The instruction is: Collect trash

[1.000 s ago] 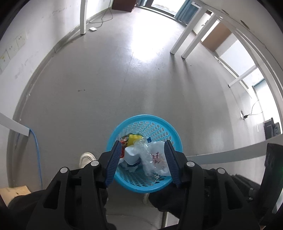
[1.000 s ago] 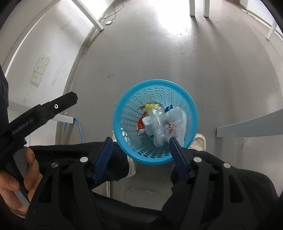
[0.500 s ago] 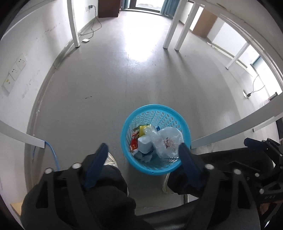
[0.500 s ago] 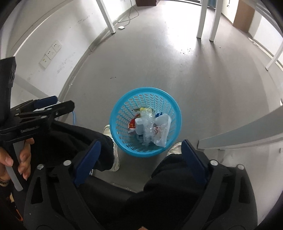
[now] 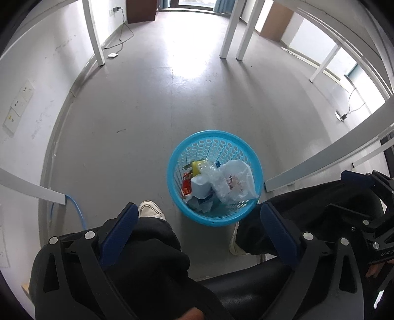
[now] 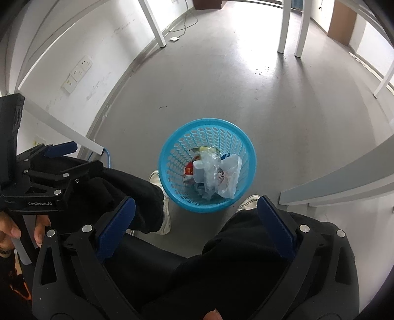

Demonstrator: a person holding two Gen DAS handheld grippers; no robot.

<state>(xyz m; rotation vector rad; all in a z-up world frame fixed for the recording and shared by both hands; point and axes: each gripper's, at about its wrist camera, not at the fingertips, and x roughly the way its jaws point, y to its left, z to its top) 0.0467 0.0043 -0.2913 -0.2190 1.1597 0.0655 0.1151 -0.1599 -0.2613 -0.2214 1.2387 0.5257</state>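
A plain office or workroom, sparsely furnished: bare grey smooth floor [image 5: 138, 103]; white square table legs [image 5: 230, 29]; white wall socket plates [image 6: 77, 73]; a trailing black cable [image 5: 120, 37]; a brown wooden cabinet [image 5: 141, 11] by the bright window.

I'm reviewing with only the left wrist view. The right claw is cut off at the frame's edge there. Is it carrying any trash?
Observer: No. The right wrist view shows the right claw opening, with nothing between its blue pads.
Reviewer: And how does the left one look from that side?
Observer: The left claw appears at that view's left edge, also opening and empty. A hand, hidden from your camera, grips its handle.
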